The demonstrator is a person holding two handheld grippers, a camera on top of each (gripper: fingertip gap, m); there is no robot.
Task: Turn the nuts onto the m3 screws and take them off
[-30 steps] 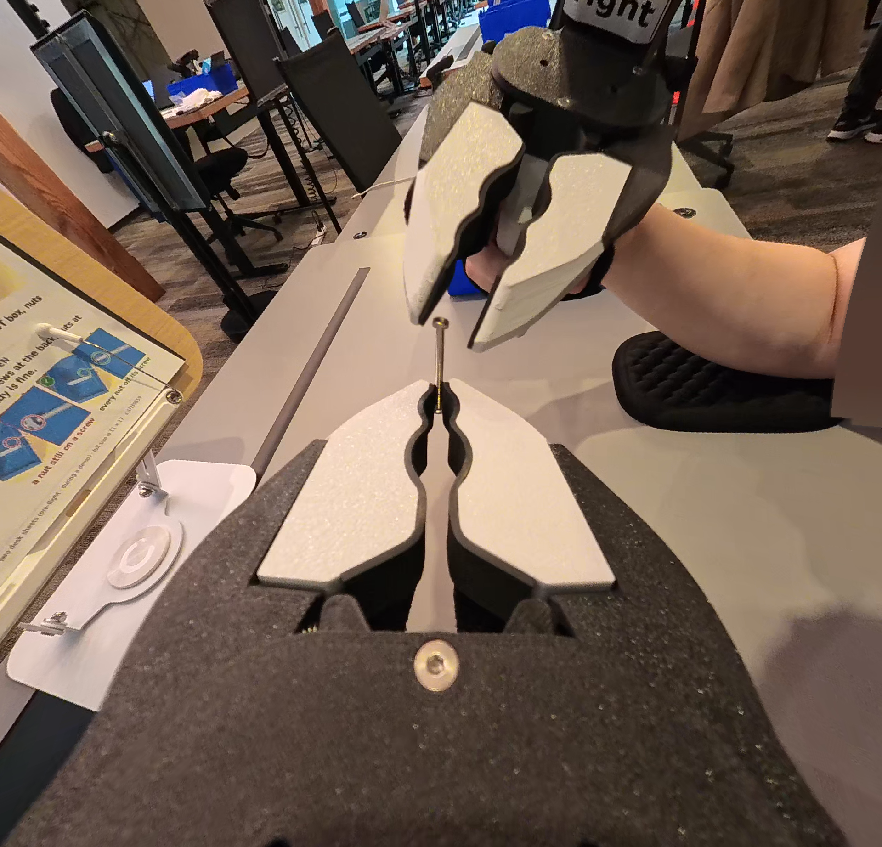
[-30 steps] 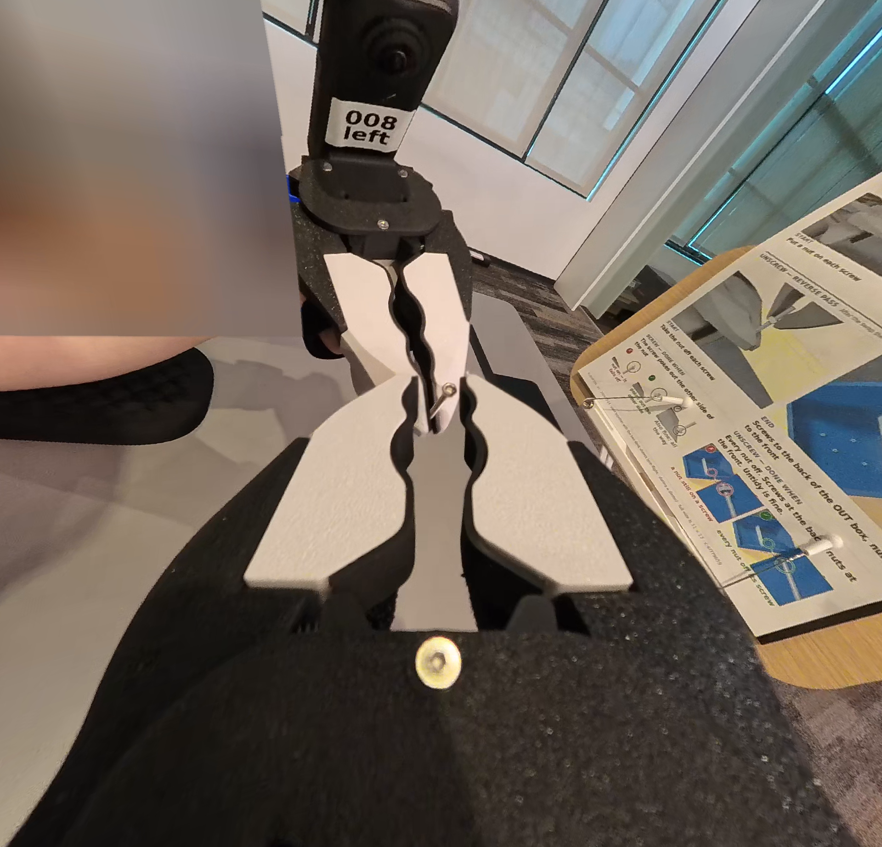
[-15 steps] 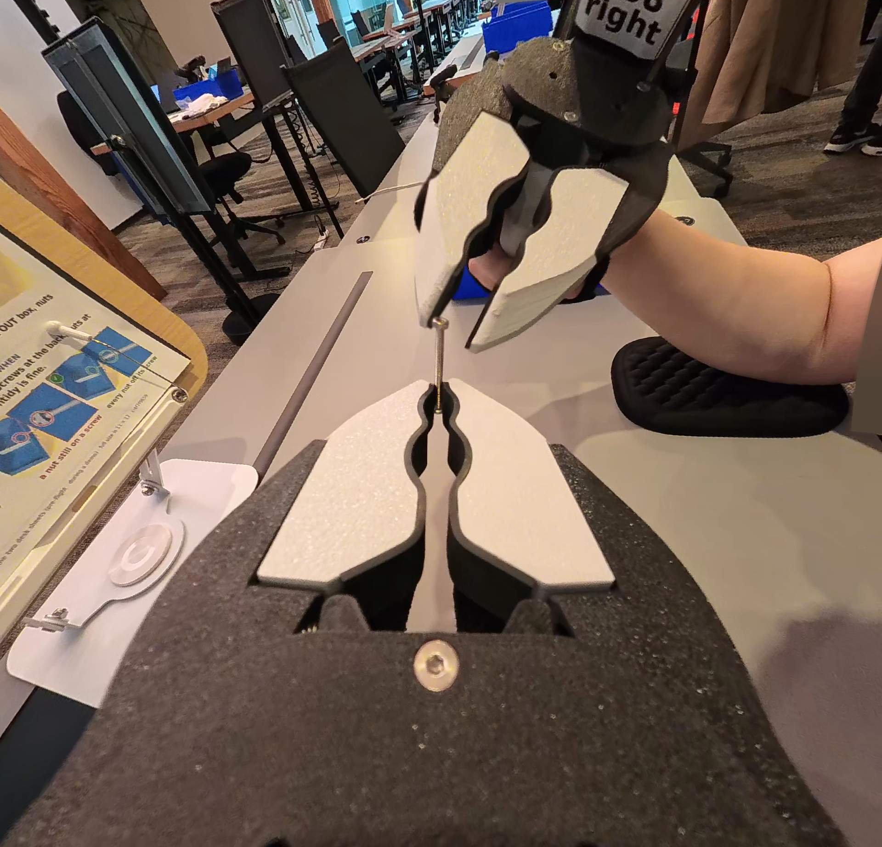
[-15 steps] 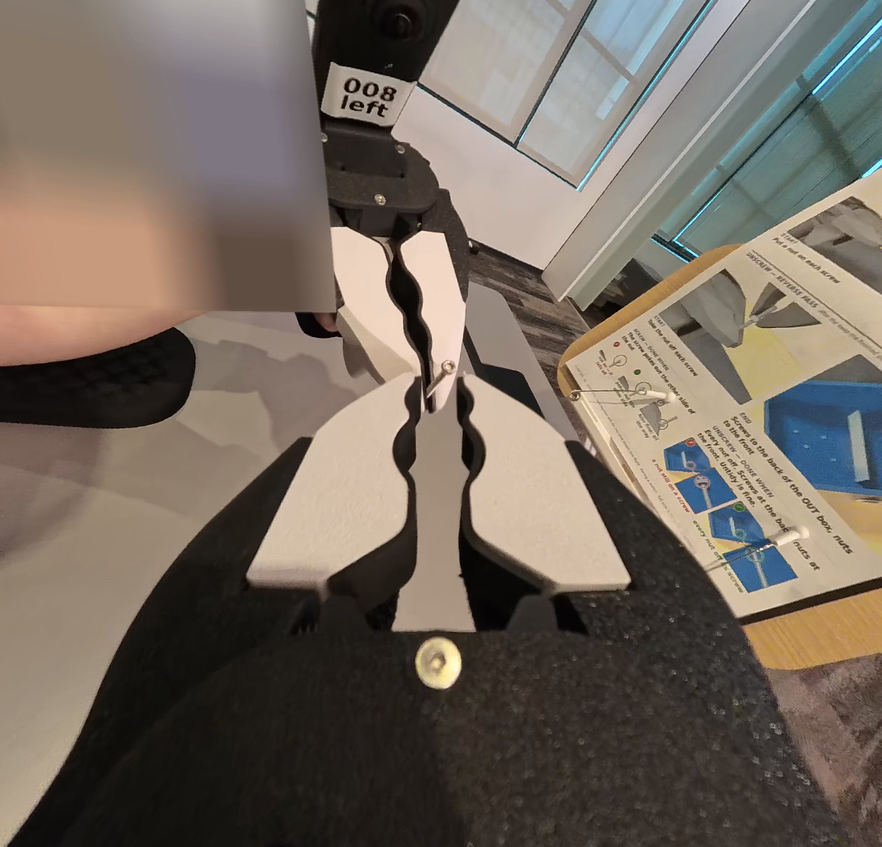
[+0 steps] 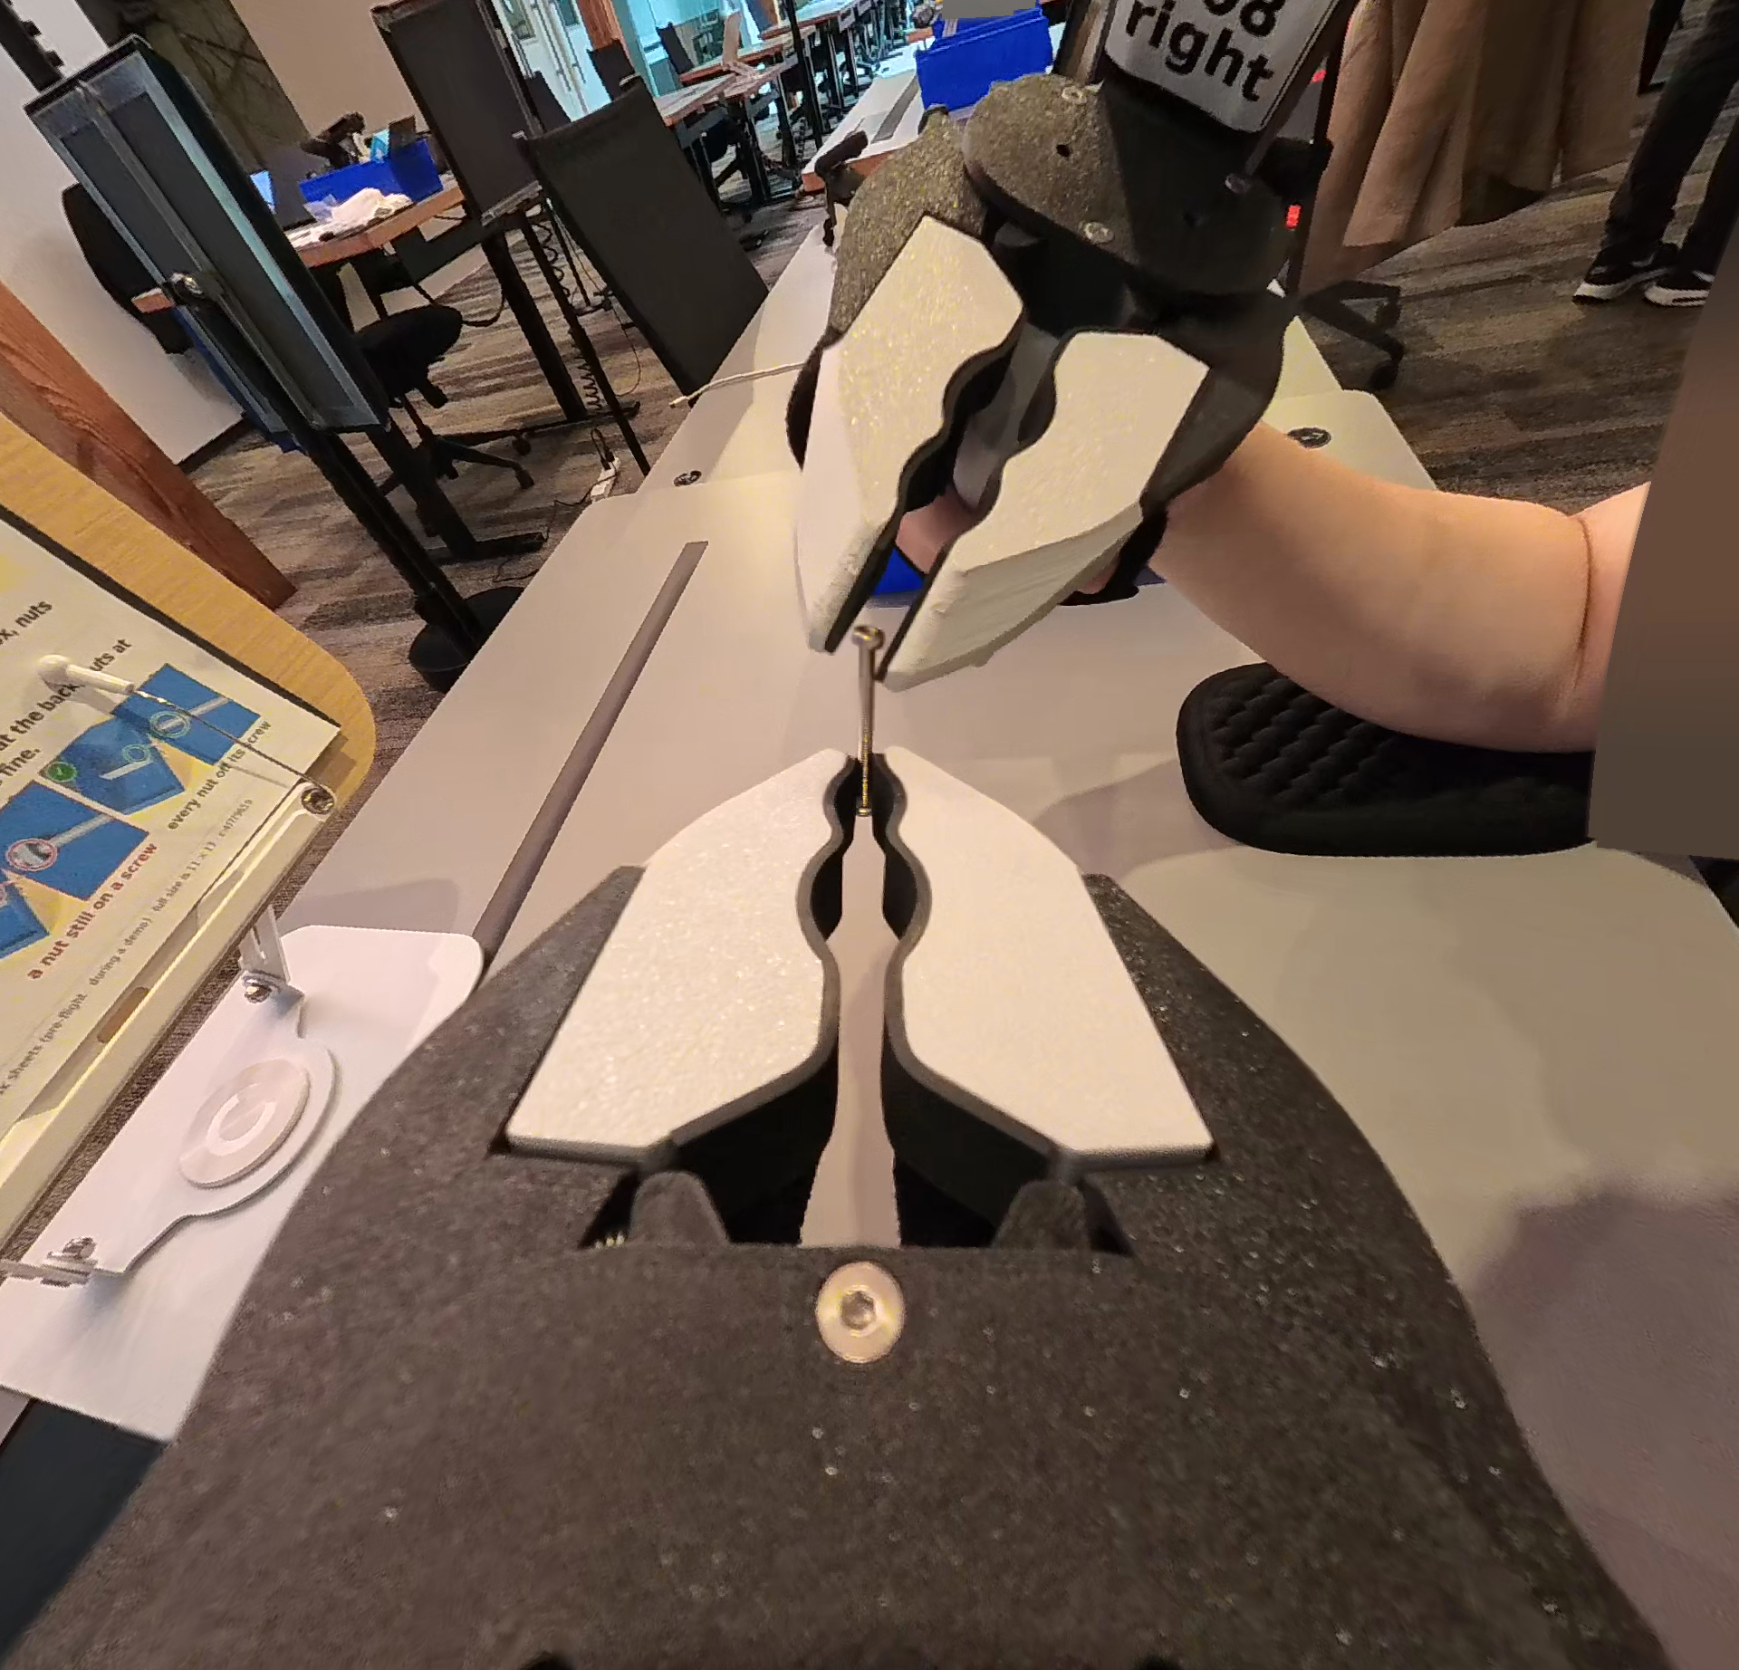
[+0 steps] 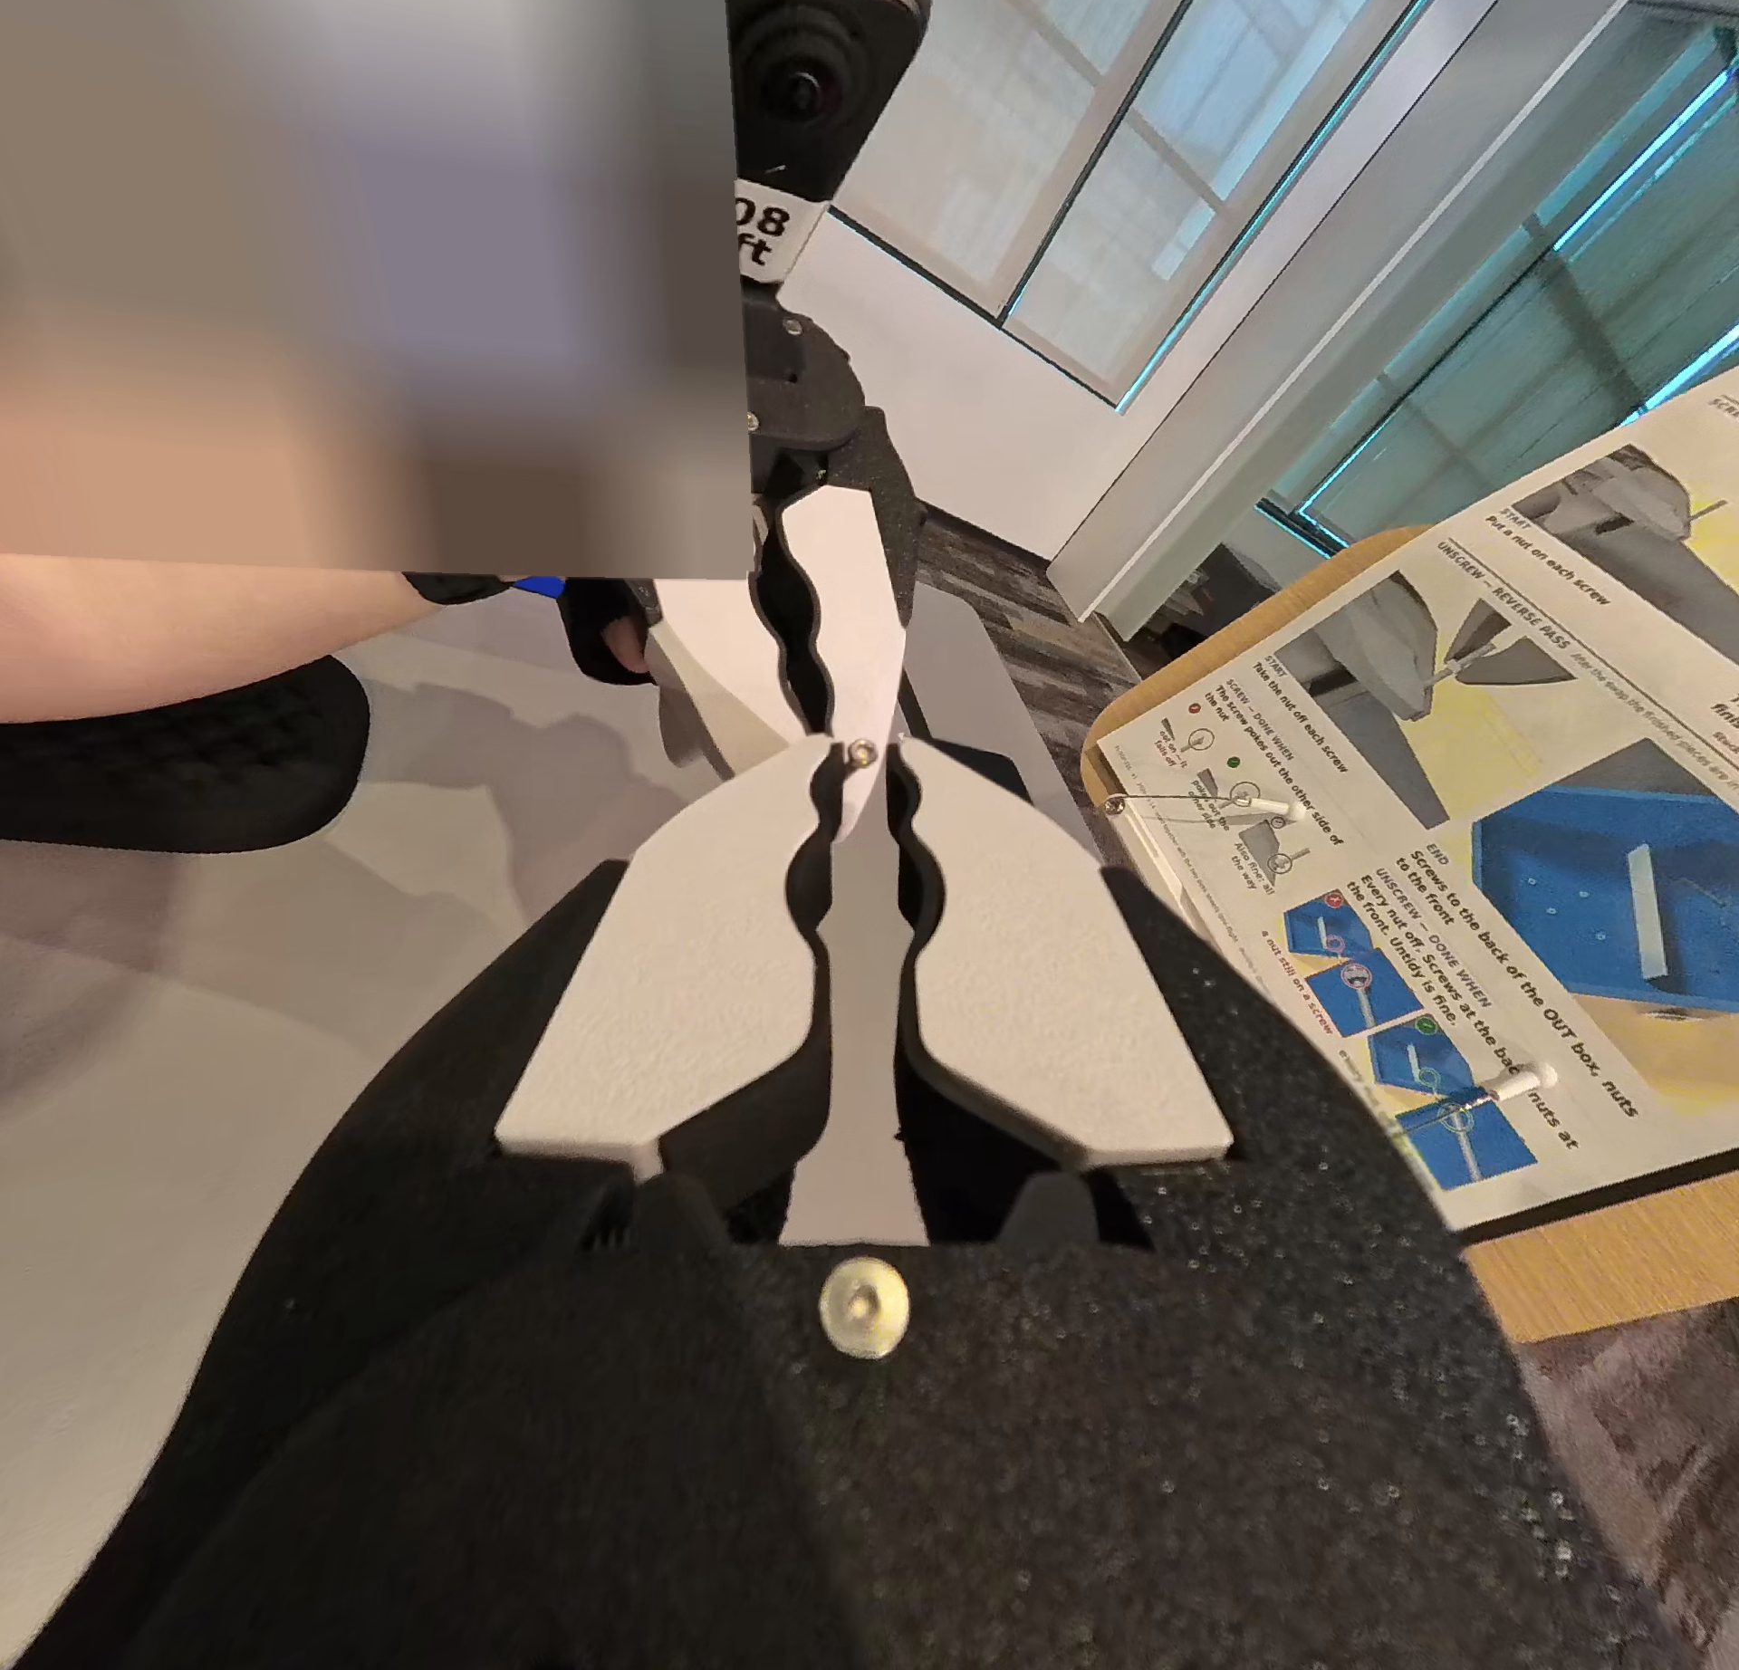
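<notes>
Above the pale grey desk, the left gripper was clamped on the lower end of a thin upright metal screw. Beyond it, the right gripper bracketed the screw head, its white fingers narrowly parted. Farther right lay a black mesh armrest pad.

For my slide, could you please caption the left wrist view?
Left claw pinches an upright screw while the open right claw brackets its head.

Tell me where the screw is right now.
In the left wrist view, the screw stands upright, pinched by the left gripper, its head between the right gripper's tips.
</notes>
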